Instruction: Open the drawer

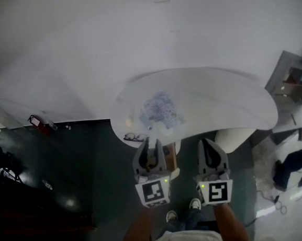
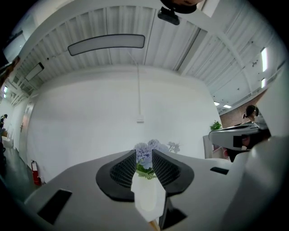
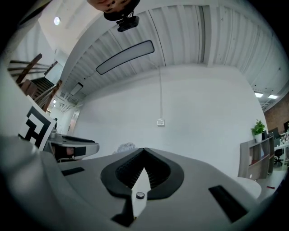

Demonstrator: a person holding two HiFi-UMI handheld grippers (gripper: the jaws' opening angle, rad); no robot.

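The drawer could not be made out in any view, so its place relative to the fingers could not be told. The left gripper (image 1: 152, 143) (image 2: 144, 155) held its jaws narrowly apart on nothing, with flowers (image 1: 160, 108) (image 2: 145, 155) beyond the gap. The right gripper (image 1: 212, 144) (image 3: 144, 151) had its jaws closed together, empty. Both hung just before a curved white table (image 1: 228, 100) by a white wall (image 1: 81, 44), over a dark floor (image 1: 66, 167).

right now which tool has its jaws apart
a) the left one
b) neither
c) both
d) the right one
a: the left tool shows a clear gap between its jaws, with the distant flowers visible through it and nothing held, while the right tool has its jaws meeting at the tips.
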